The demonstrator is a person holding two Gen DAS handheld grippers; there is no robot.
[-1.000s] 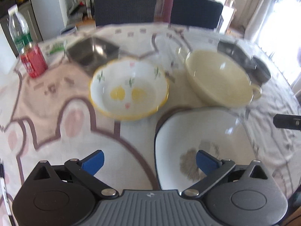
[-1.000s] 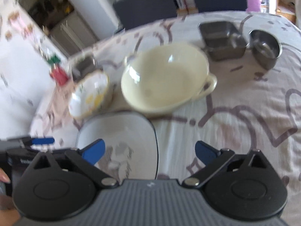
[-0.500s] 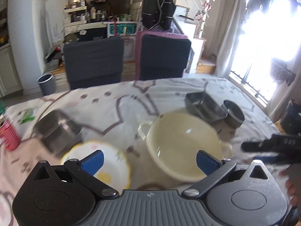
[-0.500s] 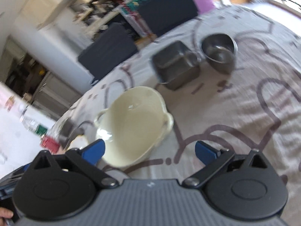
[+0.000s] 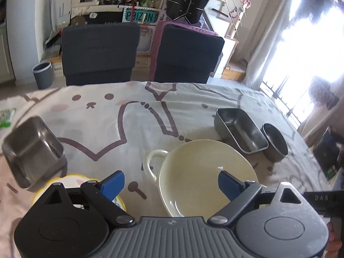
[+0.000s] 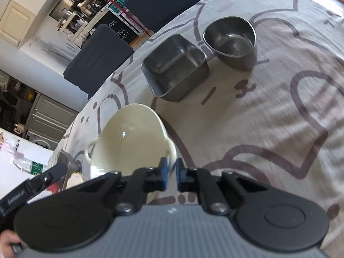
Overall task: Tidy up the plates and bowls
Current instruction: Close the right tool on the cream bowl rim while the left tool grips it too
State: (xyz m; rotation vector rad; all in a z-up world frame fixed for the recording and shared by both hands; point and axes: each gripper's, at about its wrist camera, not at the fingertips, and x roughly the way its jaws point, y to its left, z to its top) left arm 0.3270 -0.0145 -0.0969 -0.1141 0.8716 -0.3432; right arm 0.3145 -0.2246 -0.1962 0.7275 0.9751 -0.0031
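— Pinching the cream bowl (image 6: 129, 142), is that right gripper (image 6: 171, 172)?
— Yes. Its own camera shows the jaws just drawn nearly together, clenched on the bowl's near handle. The bowl sits on the tabletop (image 5: 107, 124).
— And the left gripper (image 5: 172, 182)?
— Jaws released and wide, though they've just closed a touch. They grip nothing; the cream bowl lies beyond them.
— What does the left camera catch that the right misses?
— A square steel tin (image 5: 30, 150) at the far left and, beside it, a yellow-rimmed bowl (image 5: 71, 178) half hidden behind the gripper body.
— Both see the other steel pieces?
— Both: a rectangular steel container (image 6: 174, 66) and a round steel bowl (image 6: 230, 36), just beside each other behind the cream bowl.
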